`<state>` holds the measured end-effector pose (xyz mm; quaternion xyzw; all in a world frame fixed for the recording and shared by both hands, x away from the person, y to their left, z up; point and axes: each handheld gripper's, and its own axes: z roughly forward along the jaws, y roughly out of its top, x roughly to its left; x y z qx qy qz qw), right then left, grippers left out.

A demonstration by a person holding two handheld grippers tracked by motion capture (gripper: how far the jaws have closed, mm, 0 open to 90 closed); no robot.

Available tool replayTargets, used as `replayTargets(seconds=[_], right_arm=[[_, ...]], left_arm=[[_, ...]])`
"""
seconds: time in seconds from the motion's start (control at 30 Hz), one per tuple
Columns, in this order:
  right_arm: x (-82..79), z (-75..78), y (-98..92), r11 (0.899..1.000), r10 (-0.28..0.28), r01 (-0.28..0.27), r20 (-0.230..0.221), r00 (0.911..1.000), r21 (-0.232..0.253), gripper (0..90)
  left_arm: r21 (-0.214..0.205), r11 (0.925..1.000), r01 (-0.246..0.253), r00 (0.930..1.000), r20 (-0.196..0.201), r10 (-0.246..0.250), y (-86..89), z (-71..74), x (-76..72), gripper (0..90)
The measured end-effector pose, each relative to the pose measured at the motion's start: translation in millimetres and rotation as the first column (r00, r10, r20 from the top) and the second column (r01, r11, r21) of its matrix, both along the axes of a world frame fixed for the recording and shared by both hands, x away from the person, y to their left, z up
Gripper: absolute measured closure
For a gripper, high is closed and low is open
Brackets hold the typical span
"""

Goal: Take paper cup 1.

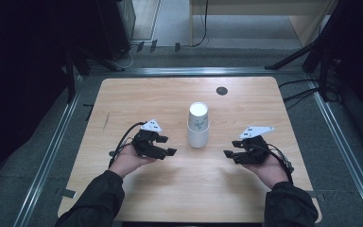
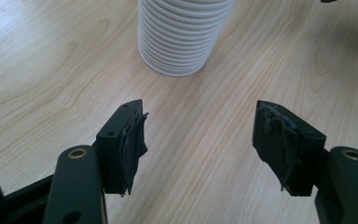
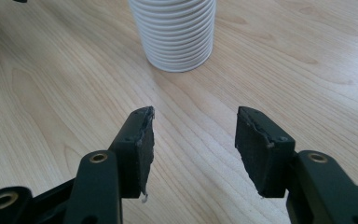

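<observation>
A stack of white paper cups [image 1: 198, 125] stands upside down in the middle of the wooden table [image 1: 137, 99], its many rims forming ridges down the side. My left gripper [image 1: 167, 145] rests low at the stack's left, pointing toward it, open with nothing between the jaws. My right gripper [image 1: 231, 149] mirrors it at the stack's right, also open with nothing in it. In the left gripper view the stack [image 2: 182, 35] stands ahead of the gripper [image 2: 198, 126], a short gap away. The right gripper view shows the stack [image 3: 177, 32] ahead of the gripper [image 3: 193, 126].
A small black round cap [image 1: 221, 91] is set into the table near its far edge. Metal rails [image 1: 52, 151] run along the floor on both sides. Dark stands and cables [image 1: 307, 90] lie beyond the table's far corners.
</observation>
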<state>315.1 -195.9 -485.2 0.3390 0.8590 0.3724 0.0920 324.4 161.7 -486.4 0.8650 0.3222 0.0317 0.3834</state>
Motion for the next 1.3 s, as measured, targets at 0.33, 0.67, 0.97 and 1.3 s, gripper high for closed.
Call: replayTargets(seconds=[0.33,0.67,0.97,1.3], right_arm=[[4.7,-3.1,7.0,0.998,0.061,-0.061,-0.014,0.998,-0.021,42.9],[10.6,1.7,8.4,0.996,0.086,-0.086,0.011,0.9962,0.003,40.1],[24.2,20.5,5.0,0.985,0.173,-0.173,-0.009,0.9849,-0.015,38.5],[44.3,57.2,9.5,0.963,0.258,-0.259,-0.022,0.9658,-0.073,35.9]], left_arm=[[0.028,0.9996,0.01,0.9999,-0.012,-0.009,3.8,-1.9,-0.3,32.7],[0.018,0.9994,0.03,0.9987,-0.041,-0.029,3.7,-3.9,-0.1,30.7],[-0.011,0.9998,0.018,0.9987,-0.048,-0.018,10.7,-1.6,1.1,30.5],[0.0,0.9995,0.032,0.998,-0.055,-0.032,10.1,-1.8,0.1,29.7]])
